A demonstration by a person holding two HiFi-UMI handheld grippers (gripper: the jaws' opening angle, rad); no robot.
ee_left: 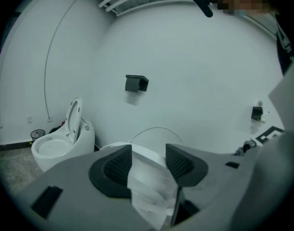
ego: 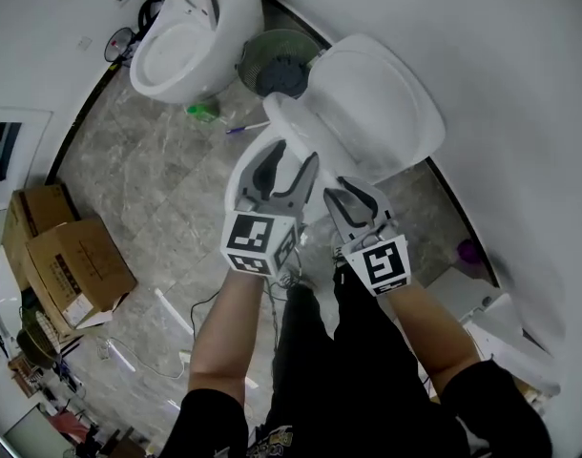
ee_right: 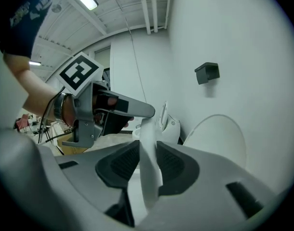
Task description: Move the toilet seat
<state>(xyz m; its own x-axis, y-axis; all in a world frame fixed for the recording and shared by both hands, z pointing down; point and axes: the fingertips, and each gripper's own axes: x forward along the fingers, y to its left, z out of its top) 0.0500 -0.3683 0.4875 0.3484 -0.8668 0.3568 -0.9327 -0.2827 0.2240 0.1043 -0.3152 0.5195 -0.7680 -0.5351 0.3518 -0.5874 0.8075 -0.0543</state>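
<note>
Grey marbled floor (ego: 157, 179), white wall (ego: 520, 84), bathroom with more than one toilet. Concerns the nearer one, with its lid (ego: 377, 103) up against the wall.

Toilet seat (ego: 251, 156): lies straight ahead of both hands, between them and the lid. Appears lifted clear of the bowl and tilted toward the lid; degree of tilt not determinable. Runs its long axis away from the person, front rim nearest, hinge end at the wall.

Right hand-held gripper (ee_right: 148, 154): closed narrow on the seat's thin edge, pads pressing both faces. Holds that edge standing upright between the jaws.

Left hand-held gripper (ee_left: 149, 159): set wide, astride a broader part of the same rim. No firm pinch apparent. Sits just beside the right one, further round the front rim.

Judgement: depends on the right hand for the hold, with the left as a guide at best. Turns on the hinge at the far end. Calls for an arc about that end, up toward the lid or down toward the bowl, not a straight pull. Risk of slip and drop on so thin an edge.

Not involved: second toilet (ego: 181, 41) and waste basket (ego: 277, 65), well apart to the left.
</note>
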